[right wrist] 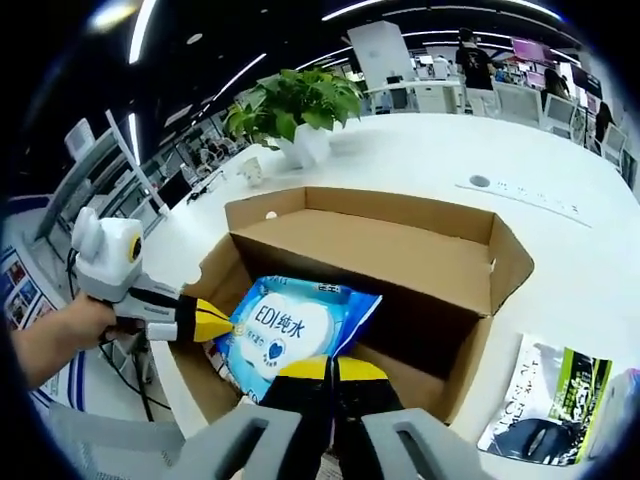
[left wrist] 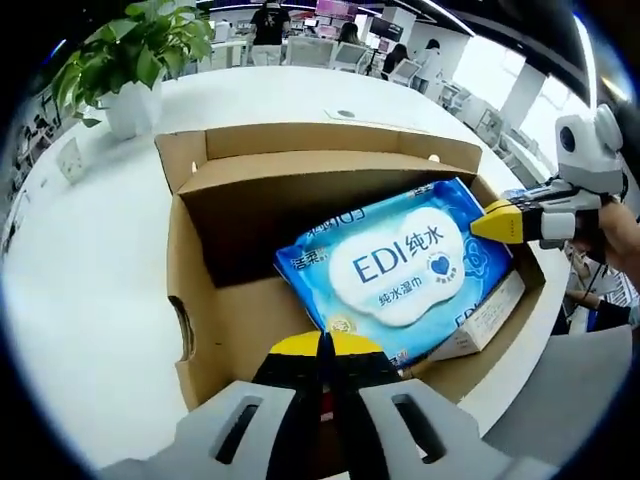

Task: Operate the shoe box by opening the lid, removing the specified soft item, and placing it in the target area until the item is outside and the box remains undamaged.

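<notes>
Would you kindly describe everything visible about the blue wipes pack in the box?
The wipes pack is a soft, glossy blue plastic packet with a white cloud-shaped label reading "EDI" and Chinese characters beside a blue heart. It lies tilted inside the open cardboard box, resting on a pale carton. Yellow-tipped claws meet its edges: the left claw and the right claw.

Box (left wrist: 200, 330) mouth open — lid (left wrist: 320, 145) back

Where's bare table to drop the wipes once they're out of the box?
Widest bare stretch: the white table beside the brown cardboard box, toward the potted green plant. Also free beyond the box's raised back flap. Crowded: the side with the glossy printed booklet, and inside the box, where the left gripper and right gripper meet the blue wipes pack.
</notes>
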The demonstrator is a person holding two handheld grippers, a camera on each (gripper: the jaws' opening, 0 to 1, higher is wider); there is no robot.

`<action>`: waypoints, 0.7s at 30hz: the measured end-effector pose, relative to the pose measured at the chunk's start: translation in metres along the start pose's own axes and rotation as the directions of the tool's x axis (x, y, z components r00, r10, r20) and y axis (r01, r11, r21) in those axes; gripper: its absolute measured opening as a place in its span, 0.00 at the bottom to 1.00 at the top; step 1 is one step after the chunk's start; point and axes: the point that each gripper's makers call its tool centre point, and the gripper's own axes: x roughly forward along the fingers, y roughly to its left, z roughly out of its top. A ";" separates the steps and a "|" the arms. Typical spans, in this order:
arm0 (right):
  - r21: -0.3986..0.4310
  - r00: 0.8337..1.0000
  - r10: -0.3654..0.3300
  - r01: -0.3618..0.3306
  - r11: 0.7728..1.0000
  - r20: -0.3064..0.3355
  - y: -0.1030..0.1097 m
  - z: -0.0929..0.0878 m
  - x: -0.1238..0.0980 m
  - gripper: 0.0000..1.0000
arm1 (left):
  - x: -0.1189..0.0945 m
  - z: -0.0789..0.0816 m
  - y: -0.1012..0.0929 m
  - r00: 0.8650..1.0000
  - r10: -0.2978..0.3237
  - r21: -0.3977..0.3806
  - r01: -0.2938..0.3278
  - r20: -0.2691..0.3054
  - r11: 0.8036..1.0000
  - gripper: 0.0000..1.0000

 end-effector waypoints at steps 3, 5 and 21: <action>0.003 1.000 0.003 -0.003 1.000 0.007 0.001 0.002 -0.003 0.00 | -0.005 0.004 -0.001 1.000 0.002 0.008 -0.002 0.012 1.000 0.00; 0.006 1.000 0.005 -0.005 1.000 0.013 0.002 0.003 -0.006 0.00 | -0.009 0.007 -0.002 1.000 0.003 0.015 -0.003 0.021 1.000 0.00; 0.008 0.998 0.018 -0.019 1.000 0.057 0.006 0.019 -0.037 0.00 | -0.034 0.025 -0.020 0.997 -0.014 0.052 0.010 0.072 0.999 0.00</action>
